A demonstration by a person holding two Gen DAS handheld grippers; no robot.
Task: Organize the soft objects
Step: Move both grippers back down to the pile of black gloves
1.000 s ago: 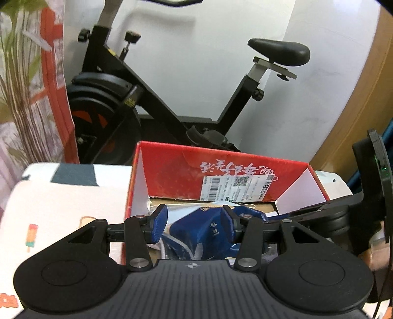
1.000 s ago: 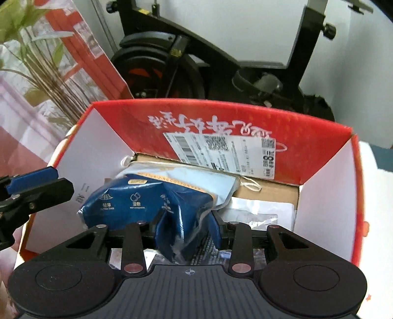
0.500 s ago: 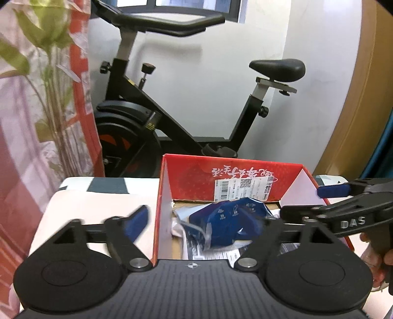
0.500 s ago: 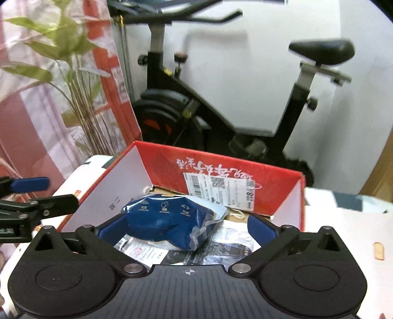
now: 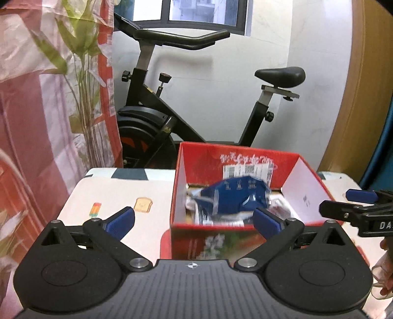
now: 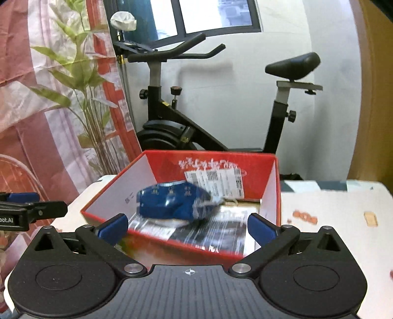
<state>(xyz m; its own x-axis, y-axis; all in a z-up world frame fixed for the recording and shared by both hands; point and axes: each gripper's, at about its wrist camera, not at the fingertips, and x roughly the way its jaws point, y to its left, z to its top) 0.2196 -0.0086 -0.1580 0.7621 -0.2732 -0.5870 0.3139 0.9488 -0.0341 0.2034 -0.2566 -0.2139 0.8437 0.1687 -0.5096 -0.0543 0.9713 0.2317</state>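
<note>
A blue soft packet is seen lying inside the red cardboard box, atop printed packets. Both the left gripper, its jaws opening, and the right gripper are held spread wide, empty, short of the box.

A black exercise bike stands beside a leafy plant.

A black exercise bike stands against the white wall, below a window (daylight outside); a curtain, perhaps plastic, hangs left.
</note>
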